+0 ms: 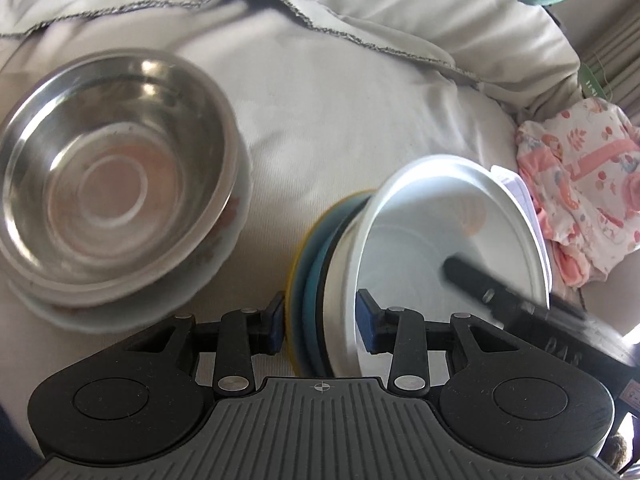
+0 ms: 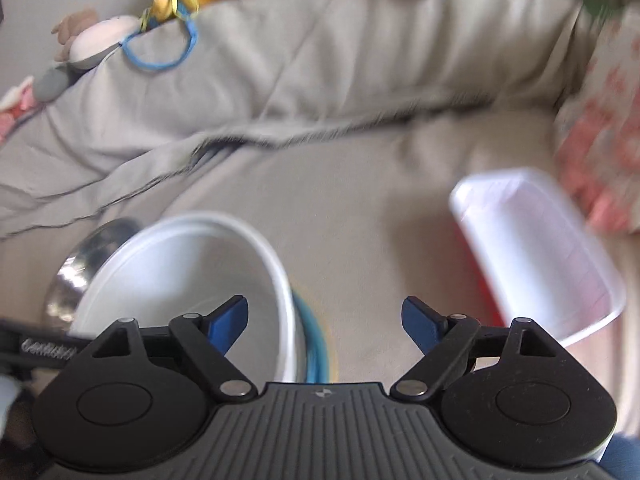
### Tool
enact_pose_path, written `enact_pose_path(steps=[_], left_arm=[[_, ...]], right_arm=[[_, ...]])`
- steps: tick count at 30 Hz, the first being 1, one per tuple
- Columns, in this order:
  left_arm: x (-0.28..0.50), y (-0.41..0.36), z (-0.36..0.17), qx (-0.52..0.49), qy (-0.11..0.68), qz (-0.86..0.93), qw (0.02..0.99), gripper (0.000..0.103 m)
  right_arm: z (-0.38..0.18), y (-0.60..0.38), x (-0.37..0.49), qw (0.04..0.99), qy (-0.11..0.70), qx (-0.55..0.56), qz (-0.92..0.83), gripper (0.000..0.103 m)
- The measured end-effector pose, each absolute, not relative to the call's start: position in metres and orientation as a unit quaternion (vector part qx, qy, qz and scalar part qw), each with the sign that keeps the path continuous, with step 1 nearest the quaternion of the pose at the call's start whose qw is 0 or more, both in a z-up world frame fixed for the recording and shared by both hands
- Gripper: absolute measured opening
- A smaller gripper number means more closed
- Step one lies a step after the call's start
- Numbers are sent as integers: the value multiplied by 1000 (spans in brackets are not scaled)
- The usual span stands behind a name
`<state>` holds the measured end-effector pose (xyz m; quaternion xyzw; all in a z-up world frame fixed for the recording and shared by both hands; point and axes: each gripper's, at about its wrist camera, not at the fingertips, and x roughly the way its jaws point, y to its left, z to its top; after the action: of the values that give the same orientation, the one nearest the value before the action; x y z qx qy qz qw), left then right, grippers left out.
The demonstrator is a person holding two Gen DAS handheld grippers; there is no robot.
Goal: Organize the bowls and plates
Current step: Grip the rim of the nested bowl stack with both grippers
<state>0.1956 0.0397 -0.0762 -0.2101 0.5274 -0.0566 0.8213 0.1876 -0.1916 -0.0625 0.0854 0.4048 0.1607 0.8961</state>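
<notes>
Your left gripper [image 1: 322, 320] clamps a tilted stack on its edge: white bowl [image 1: 424, 264] with blue and yellow plates [image 1: 310, 280] behind it, their lower edges hidden; your right gripper [image 2: 325, 322] stands apart, empty; the steel bowl [image 1: 116, 172] rests on the sheet [image 1: 340, 112], blurred.

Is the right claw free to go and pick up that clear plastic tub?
Probably yes. The right claw is open and holds nothing, and only bare bedsheet lies between it and the clear plastic tub ahead to its right.
</notes>
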Motion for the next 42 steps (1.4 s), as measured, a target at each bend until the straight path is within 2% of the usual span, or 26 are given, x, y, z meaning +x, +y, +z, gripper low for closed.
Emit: enact_pose_path(steps=[2, 4, 5, 6, 16, 18, 22, 29, 35, 42], left_arm=[[199, 39, -77, -202, 529, -59, 822, 42], [200, 36, -78, -194, 530, -64, 823, 43], [200, 35, -79, -189, 533, -65, 822, 43], [199, 36, -80, -187, 533, -66, 822, 43], [199, 19, -77, -142, 535, -68, 830, 45], [202, 19, -77, -145, 544, -66, 824, 45], [212, 19, -75, -151, 559, -61, 813, 44], [230, 17, -70, -147, 549, -59, 821, 46], [233, 18, -71, -147, 550, -68, 819, 51], [221, 37, -82, -193, 567, -87, 796, 52]], right_arm=[[-74, -197, 196, 871, 437, 124, 186, 83], [-85, -199, 201, 853, 460, 146, 198, 74], [-89, -199, 203, 845, 470, 151, 204, 66], [-92, -198, 204, 840, 477, 156, 208, 65], [-90, -189, 200, 837, 489, 129, 209, 64], [-87, -187, 198, 838, 489, 116, 211, 61], [-84, -182, 206, 838, 493, 99, 213, 61], [-78, -177, 219, 848, 486, 74, 199, 58], [-82, -183, 225, 845, 490, 88, 197, 58], [-86, -188, 221, 828, 509, 114, 207, 58]])
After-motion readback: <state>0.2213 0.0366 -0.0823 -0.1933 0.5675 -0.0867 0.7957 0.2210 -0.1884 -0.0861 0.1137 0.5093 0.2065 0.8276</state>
